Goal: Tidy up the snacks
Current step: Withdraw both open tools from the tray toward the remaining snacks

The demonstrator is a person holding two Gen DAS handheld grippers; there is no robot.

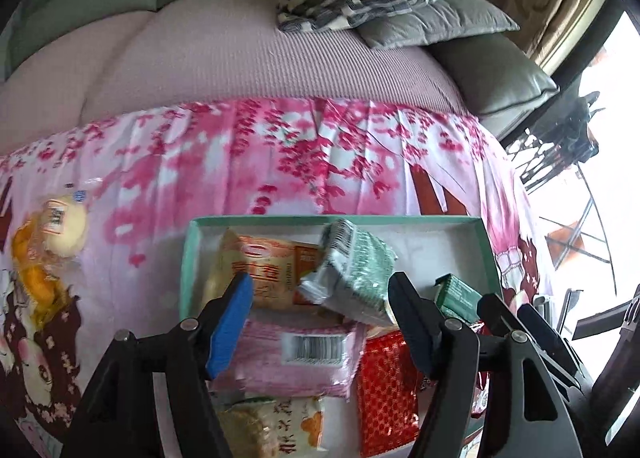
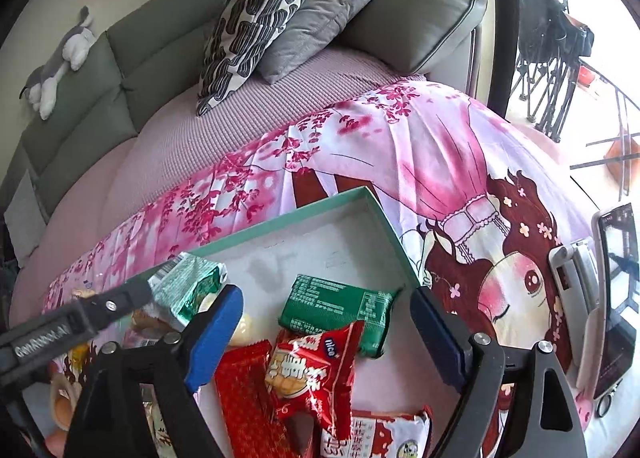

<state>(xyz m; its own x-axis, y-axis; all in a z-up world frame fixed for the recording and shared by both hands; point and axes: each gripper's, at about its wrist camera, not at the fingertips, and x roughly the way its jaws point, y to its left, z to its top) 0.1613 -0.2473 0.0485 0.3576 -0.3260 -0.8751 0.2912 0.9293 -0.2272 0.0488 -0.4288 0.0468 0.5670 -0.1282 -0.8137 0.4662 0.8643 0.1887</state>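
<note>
Both our grippers hover above the teal tray (image 2: pixel 384 213) on the pink printed cloth (image 2: pixel 432 145). Our left gripper (image 1: pixel 320 310) stands spread, pinching nothing; a silver-green packet (image 1: pixel 352 270) lies tilted across the orange packet (image 1: pixel 272 270) just below its fingers. Our right gripper (image 2: pixel 326 322) is also spread and empty, with the red biscuit packet (image 2: pixel 312 370) and dark green packet (image 2: pixel 340 306) lying beneath it. Most snacks crowd the tray's near half; its far corner is bare. One yellow bun packet (image 1: pixel 60 225) sits outside, left of the tray. We judge the next pick belongs there: approach from above, close across the narrow side, avoid crushing.
</note>
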